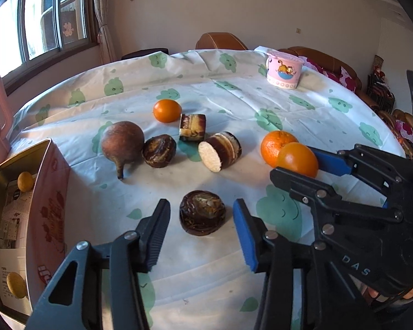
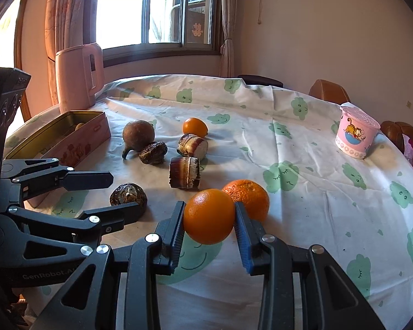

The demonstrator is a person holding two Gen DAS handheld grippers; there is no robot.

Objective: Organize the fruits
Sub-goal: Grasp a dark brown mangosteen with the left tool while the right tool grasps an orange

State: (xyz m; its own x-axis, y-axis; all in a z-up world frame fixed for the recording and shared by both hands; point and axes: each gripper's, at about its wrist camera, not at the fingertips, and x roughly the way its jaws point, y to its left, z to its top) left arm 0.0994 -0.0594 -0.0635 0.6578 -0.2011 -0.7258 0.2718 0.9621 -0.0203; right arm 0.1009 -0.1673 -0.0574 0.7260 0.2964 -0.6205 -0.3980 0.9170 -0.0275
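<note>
My right gripper is shut on a smooth orange, its pads pressed on both sides, low over the tablecloth. A rougher orange sits just behind it. My left gripper stands open around a dark brown round piece on the cloth, with gaps on both sides. In the left wrist view the right gripper holds the smooth orange. Farther back lie a third orange, a brown stemmed fruit and three dark brown pieces, one of them cut.
An open pink tin at the left holds two small yellow fruits and printed paper. A pink cartoon cup stands far right, a pink kettle behind the tin. Chairs ring the round table's far edge.
</note>
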